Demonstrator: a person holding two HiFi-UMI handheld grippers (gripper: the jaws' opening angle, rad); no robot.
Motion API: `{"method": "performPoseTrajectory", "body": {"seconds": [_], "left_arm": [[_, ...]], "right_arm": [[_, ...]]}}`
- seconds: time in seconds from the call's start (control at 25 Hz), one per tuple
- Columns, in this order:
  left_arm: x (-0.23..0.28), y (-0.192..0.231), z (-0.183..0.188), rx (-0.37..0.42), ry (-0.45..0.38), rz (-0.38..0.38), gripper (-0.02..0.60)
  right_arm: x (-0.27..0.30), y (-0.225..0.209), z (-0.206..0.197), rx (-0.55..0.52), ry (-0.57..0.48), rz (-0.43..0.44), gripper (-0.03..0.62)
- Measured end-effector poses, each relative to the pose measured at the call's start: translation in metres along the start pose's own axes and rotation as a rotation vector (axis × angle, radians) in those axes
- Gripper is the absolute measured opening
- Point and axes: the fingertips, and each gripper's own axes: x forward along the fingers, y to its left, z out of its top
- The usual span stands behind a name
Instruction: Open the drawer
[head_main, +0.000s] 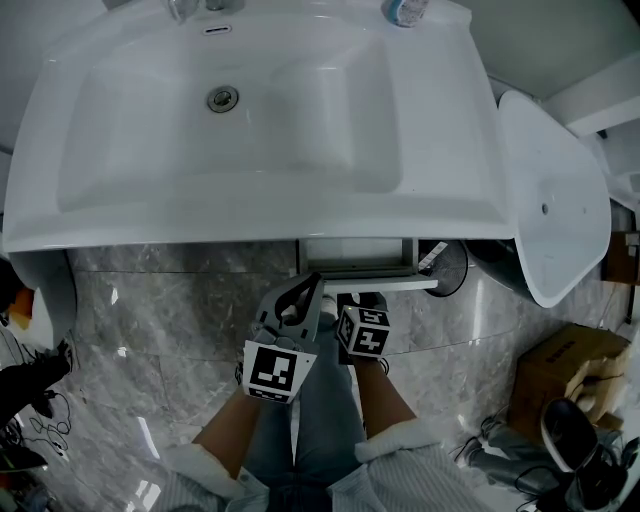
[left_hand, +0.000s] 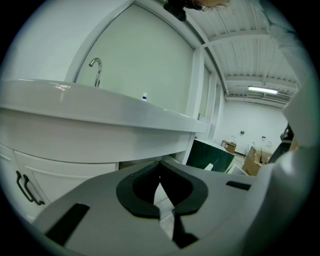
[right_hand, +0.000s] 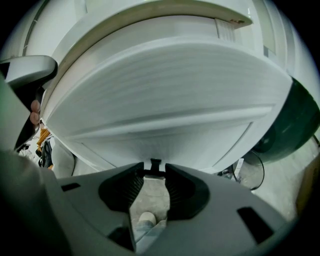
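Observation:
The white drawer (head_main: 358, 256) under the washbasin (head_main: 250, 100) stands pulled out a little, its front edge (head_main: 385, 284) past the basin's rim. In the right gripper view the drawer front (right_hand: 165, 100) fills the frame. My right gripper (right_hand: 154, 170) is shut on the drawer's small dark handle (right_hand: 155, 164), which sits between the fingertips. From above, the right gripper (head_main: 347, 297) meets the drawer's front. My left gripper (head_main: 312, 286) hangs just left of it, jaws shut with nothing in them (left_hand: 160, 167), pointing at the cabinet below the basin.
A loose white basin (head_main: 555, 200) leans at the right beside a dark green bin (right_hand: 295, 125). A cardboard box (head_main: 565, 375) and shoes lie on the marble floor at the right, cables (head_main: 30, 400) at the left. A cabinet door handle (left_hand: 25, 187) shows left of the drawer.

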Motion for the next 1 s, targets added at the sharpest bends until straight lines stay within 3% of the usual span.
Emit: {"method": "performPoseTrajectory", "body": {"seconds": [1.0], "left_arm": [[-0.002,0.002,0.016,0.015,-0.003,0.014,0.015]], "right_arm": [[-0.014,-0.005,-0.008,0.001,0.007,-0.031,0.152]]}}
